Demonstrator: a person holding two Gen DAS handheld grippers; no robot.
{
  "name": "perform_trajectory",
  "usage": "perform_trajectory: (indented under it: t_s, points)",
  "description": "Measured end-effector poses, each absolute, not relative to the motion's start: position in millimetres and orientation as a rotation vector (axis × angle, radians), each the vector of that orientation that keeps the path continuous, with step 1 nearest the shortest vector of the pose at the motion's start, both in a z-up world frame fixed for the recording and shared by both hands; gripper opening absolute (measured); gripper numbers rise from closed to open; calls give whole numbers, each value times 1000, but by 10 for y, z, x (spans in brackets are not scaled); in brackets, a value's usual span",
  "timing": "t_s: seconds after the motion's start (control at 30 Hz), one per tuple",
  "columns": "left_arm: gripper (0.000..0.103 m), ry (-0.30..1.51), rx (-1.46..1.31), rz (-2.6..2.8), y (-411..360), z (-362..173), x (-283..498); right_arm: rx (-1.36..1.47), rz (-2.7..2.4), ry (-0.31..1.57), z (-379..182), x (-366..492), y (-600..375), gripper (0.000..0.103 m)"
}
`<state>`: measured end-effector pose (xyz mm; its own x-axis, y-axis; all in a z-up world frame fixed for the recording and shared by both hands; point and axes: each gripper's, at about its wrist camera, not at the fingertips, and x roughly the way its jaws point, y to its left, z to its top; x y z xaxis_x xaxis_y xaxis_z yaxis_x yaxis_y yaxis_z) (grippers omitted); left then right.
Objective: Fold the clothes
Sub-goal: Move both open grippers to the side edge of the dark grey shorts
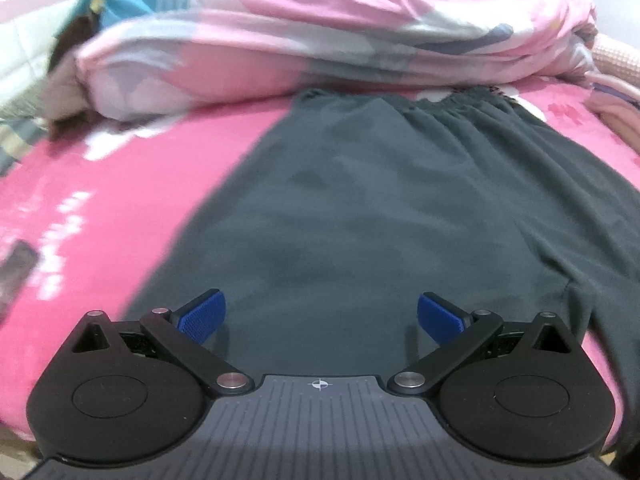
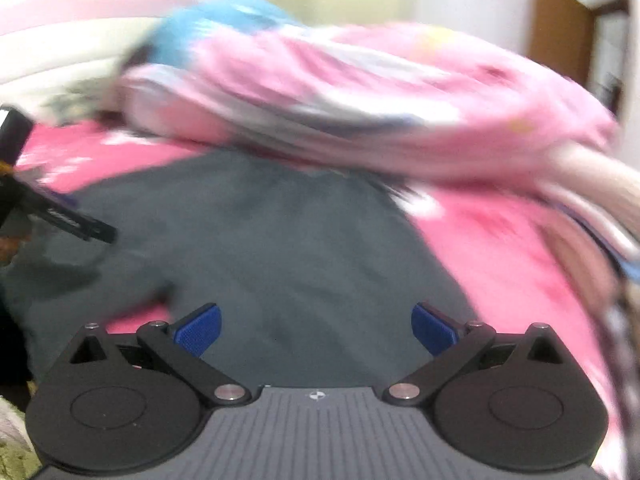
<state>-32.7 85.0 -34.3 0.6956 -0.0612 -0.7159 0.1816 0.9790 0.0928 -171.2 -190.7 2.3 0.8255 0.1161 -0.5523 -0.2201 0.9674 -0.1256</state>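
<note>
Left wrist view: the left gripper (image 1: 320, 314) is held open, empty, over dark shorts (image 1: 380, 200) spread flat on a pink bed (image 1: 100, 208), long axis toward 12 o'clock, waistband beneath a quilt (image 1: 320, 32).

Right wrist view, blurred: the right gripper (image 2: 316, 326) is open, empty, over the shorts (image 2: 260, 240); the left gripper is seen at 9 o'clock.

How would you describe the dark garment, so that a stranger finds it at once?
Start from the bright pink patterned bed sheet that covers the bed. Below the bulky pale pink quilt heaped at its far side lies the dark grey pair of shorts, spread flat, gathered waistband against the quilt. It is the only dark, plain cloth among pink ones.
</note>
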Motion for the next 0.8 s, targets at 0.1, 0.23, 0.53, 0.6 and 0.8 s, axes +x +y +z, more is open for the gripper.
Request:
perform_trajectory:
  t_s: [0.1, 0.23, 0.53, 0.6, 0.8]
  points:
    - [103, 792, 183, -77, 1073, -276, -422, -207, 291, 556, -46, -1488, -1683, 103]
    - [103, 863, 169, 8, 1354, -422, -410, -171, 335, 582, -128, -1144, -1576, 103]
    - [103, 886, 37, 4, 1616, -639, -505, 45, 261, 570, -45, -1012, -1776, 103]
    - [103, 874, 29, 0, 1622, -646, -514, 89, 276, 540, 1, -984, -1780, 100]
    - [103, 848, 10, 11, 1650, -626, -604, 33, 359, 473, 61, -826, -1402, 90]
